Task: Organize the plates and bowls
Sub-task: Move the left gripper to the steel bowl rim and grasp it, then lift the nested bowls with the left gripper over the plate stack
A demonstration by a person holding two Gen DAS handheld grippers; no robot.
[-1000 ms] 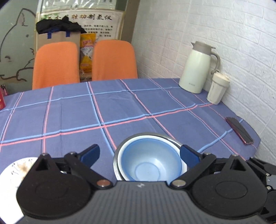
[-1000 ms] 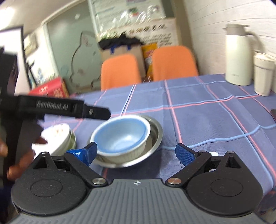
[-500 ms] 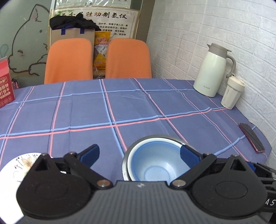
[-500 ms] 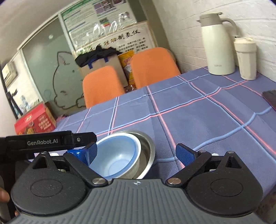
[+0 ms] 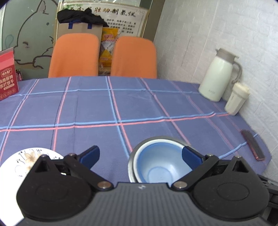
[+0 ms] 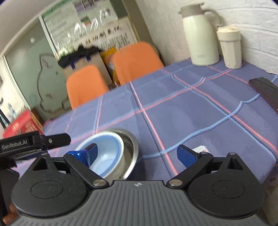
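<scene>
Bowls first: the blue bowl (image 5: 160, 166) sits nested in the steel bowl (image 6: 129, 146) on the checked surface (image 5: 139, 107), and the floral plate (image 5: 26, 161) lies left of that stack. My left hand-held gripper (image 5: 139, 157) and right hand-held gripper (image 6: 137, 153) are both spread, empty. Next probably the plate; I'd approach its rim low and level.

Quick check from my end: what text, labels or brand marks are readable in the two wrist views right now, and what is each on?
"GenRobot.AI": on the side of the left tongs' black body, seen from the right wrist.
Large Chinese characters heading the wall poster: there, but too blurred to quote; its small print is unreadable.
Red box: white Chinese characters, too blurred to quote.
White thermos jug: small grey mark near the base, unreadable.
Yellow bag: red logo, unreadable.
</scene>
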